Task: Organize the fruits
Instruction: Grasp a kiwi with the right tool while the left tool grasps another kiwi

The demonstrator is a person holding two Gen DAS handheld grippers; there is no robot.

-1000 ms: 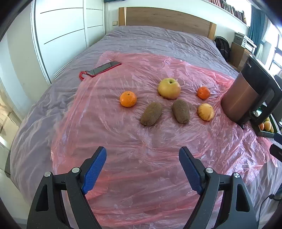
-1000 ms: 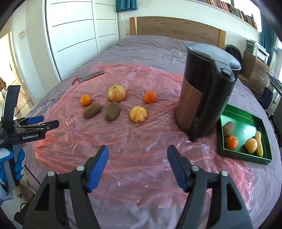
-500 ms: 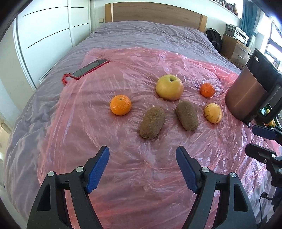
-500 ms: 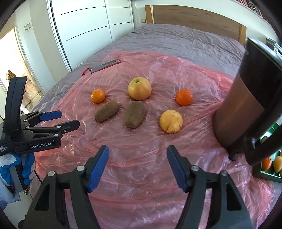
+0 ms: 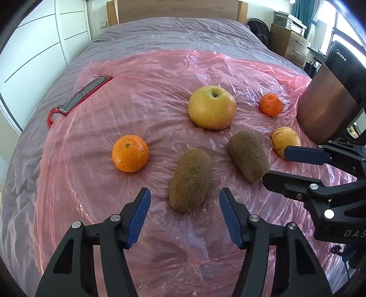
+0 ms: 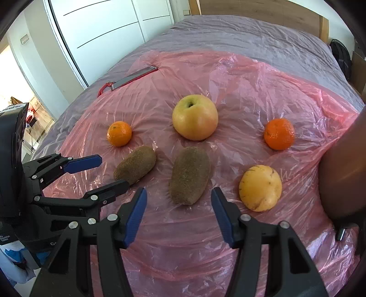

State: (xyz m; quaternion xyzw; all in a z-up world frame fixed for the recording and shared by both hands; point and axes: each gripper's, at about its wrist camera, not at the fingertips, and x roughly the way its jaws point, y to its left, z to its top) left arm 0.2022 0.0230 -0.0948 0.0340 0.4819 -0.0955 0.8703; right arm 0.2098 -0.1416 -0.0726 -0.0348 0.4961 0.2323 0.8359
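Fruit lies on a pink plastic sheet (image 5: 160,68) over the bed. My left gripper (image 5: 184,202) is open and empty, its fingers just short of the left kiwi (image 5: 191,180). My right gripper (image 6: 178,203) is open and empty, facing the right kiwi (image 6: 189,174). A yellow apple (image 5: 212,107) sits behind the kiwis, with one mandarin (image 5: 130,156) at the left and another (image 5: 271,104) at the right. A yellow striped fruit (image 6: 260,187) lies right of the right kiwi. Each gripper shows in the other's view: the right one (image 5: 297,169), the left one (image 6: 100,171).
A copper and black kettle (image 5: 331,100) stands at the right edge of the sheet. A phone in a red case (image 5: 82,94) lies at the far left. White wardrobe doors (image 6: 103,29) and a wooden headboard (image 5: 178,9) lie beyond the bed.
Both grippers have moved forward and down toward the kiwis, which now loom larger. The green tray has left the right wrist view. Both stay open.
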